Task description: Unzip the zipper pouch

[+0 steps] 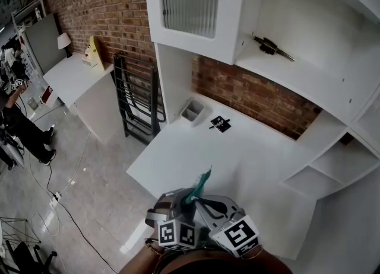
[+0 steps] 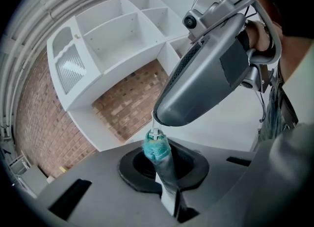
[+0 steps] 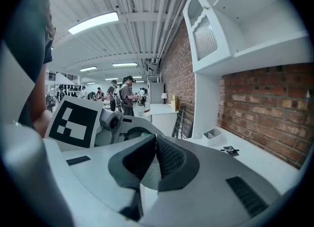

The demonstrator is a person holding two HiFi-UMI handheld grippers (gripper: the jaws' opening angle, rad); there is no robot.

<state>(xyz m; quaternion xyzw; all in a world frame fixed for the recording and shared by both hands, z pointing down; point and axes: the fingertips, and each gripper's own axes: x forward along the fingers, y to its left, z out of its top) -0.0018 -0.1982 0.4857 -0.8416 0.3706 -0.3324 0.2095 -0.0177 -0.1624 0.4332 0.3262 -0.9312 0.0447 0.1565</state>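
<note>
In the head view my two grippers meet low in the frame, over the near edge of the white desk (image 1: 196, 148). A teal zipper pouch (image 1: 202, 182) sticks up between them. My left gripper (image 1: 183, 203) is shut on the pouch. In the left gripper view the teal mesh end (image 2: 157, 148) stands out of the left gripper (image 2: 164, 172). A thin metal zipper pull (image 2: 155, 133) runs from that end into the tip of my right gripper (image 2: 158, 121), which is shut on it. In the right gripper view the right gripper (image 3: 153, 147) shows closed pads, and the pull is hidden there.
A small grey tray (image 1: 193, 111) and a flat black object (image 1: 219, 124) lie at the back of the desk by the brick wall. White shelves (image 1: 332, 166) stand at the right, with a cabinet overhead. A black rack (image 1: 133, 104) leans left of the desk. People stand far off at the left.
</note>
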